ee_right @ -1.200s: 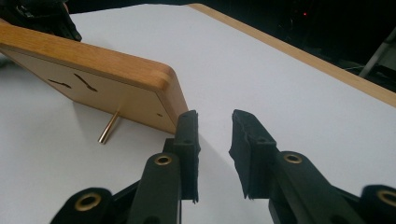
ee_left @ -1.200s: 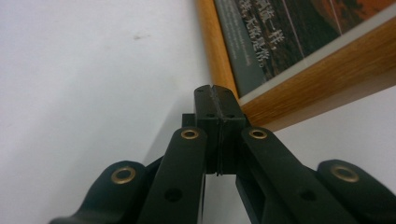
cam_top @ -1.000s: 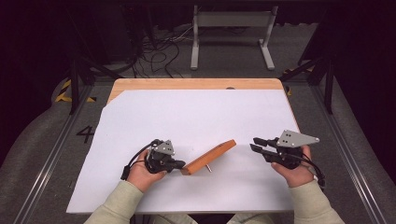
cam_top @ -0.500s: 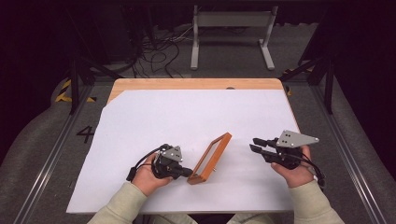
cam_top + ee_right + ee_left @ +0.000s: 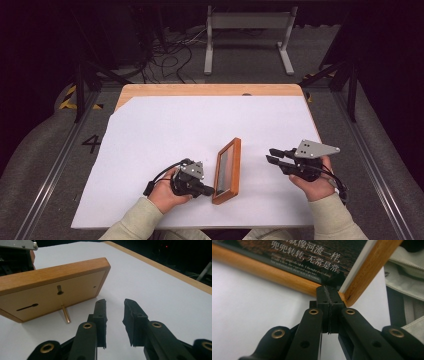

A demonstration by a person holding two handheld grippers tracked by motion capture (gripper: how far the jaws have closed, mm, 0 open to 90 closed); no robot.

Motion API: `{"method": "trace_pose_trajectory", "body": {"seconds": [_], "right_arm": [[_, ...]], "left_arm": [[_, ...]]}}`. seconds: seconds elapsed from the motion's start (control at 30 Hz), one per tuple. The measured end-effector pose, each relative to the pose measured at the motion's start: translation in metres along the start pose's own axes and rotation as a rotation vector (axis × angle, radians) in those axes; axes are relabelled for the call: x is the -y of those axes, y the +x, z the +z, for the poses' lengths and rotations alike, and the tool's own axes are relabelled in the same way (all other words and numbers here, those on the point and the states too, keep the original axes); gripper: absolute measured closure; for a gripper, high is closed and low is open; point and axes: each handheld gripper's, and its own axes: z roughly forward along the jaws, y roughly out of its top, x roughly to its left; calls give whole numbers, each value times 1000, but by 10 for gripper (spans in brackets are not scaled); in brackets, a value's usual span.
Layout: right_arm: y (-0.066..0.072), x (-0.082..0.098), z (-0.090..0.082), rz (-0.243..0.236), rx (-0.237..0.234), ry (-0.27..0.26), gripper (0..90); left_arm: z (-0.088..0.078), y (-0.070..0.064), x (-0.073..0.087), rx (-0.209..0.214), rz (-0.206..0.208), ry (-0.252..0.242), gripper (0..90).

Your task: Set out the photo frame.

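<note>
A wooden picture frame (image 5: 227, 170) stands on its long edge on the white sheet, between my two grippers. In the left gripper view its glass front (image 5: 312, 255) shows a dark picture with white lettering. My left gripper (image 5: 210, 190) is shut, pad against pad, with its tips (image 5: 328, 290) touching the frame's near lower corner. In the right gripper view the frame's plain back (image 5: 50, 290) faces me, propped by a brass peg (image 5: 66, 313). My right gripper (image 5: 113, 302) is open with nothing between its jaws, and it hovers a short way right of the frame (image 5: 270, 155).
The white sheet (image 5: 175, 130) covers most of a wooden table whose bare edge (image 5: 200, 90) shows at the far side. Beyond it lie floor cables (image 5: 170, 50) and a metal stand (image 5: 247, 30). Rails run along both sides of the table.
The frame has gone from lying low and slanted on the sheet to standing on its edge, turned to run near to far. My left hand has shifted right with it; the right has stayed put.
</note>
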Motion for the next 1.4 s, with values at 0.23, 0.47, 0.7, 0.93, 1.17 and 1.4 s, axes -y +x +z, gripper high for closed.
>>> {"method": "trace_pose_trajectory", "body": {"seconds": [0.23, 0.47, 0.7, 0.93, 1.17, 1.4], "right_arm": [[-1, -1, -2, 3, 0, -8, 727], [0, -2, -4, 18, -9, -10, 728], [-1, -2, -9, 42, 9, -14, 716], [-3, -1, -11, 89, 28, -10, 713], [-2, -3, -11, 75, 28, -11, 713], [1, -7, -11, 98, 17, -14, 673]], "left_arm": [[12, -4, -8, 48, 20, -7, 900], [20, -4, -14, 69, 23, -18, 900], [30, -7, -24, 73, 35, -20, 899], [40, -8, -33, 68, 42, -32, 899], [40, -8, -33, 70, 24, -23, 900], [17, -8, -28, 78, -12, -88, 832]]}}
